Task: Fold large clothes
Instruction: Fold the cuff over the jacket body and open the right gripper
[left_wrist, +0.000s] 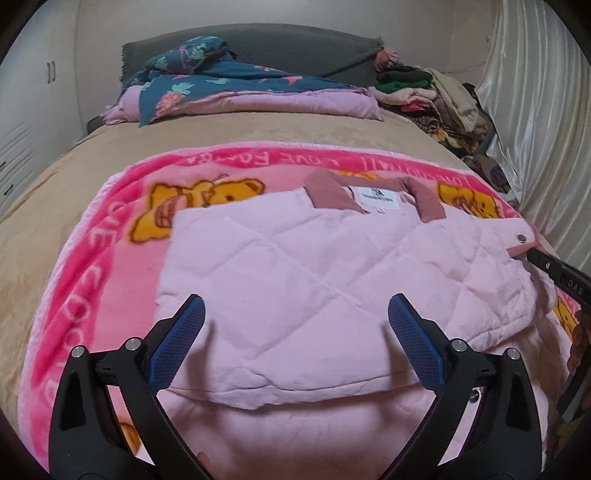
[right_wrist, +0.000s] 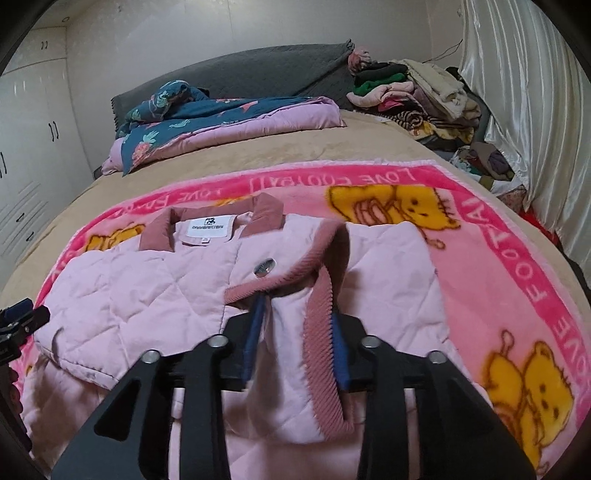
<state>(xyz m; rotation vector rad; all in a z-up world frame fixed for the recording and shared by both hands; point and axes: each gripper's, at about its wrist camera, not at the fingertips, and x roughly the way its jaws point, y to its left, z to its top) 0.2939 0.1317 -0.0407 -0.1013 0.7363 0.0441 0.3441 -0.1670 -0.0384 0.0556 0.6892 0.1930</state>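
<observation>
On the near half of the bed (left_wrist: 55, 177), a pink quilted jacket (left_wrist: 295, 266) is laid flat on a pink bear-print blanket (left_wrist: 92, 266), collar (right_wrist: 159, 232) toward the far side and label facing up. 1 side panel is seen already folded over the body, its edge lying across the near part of the garment.

The left gripper (left_wrist: 295, 332) is held above the near left part of the jacket with its 2 blue pads (left_wrist: 177, 343) set wide apart and nothing between them. The right gripper (right_wrist: 293, 332) is closed on the corduroy-trimmed cuff (right_wrist: 321, 321) of the right sleeve, the ribbed band being pinched between the pads, just near of a metal snap (right_wrist: 264, 266).

The step in hand is judged to be the folding of the right sleeve across the body. For a clean result, the cuff should be kept firmly clamped and carried low and leftward, so that the sleeve is laid flat over the quilted panel without being bunched. The body should be steadied by the left gripper near the fold line, so that the jacket is not dragged across the blanket. Release is best delayed until the sleeve is fully settled.

Stacked clothes (right_wrist: 406, 92) and a folded floral quilt (right_wrist: 221, 114) are noted at the far end, well apart from the work.
</observation>
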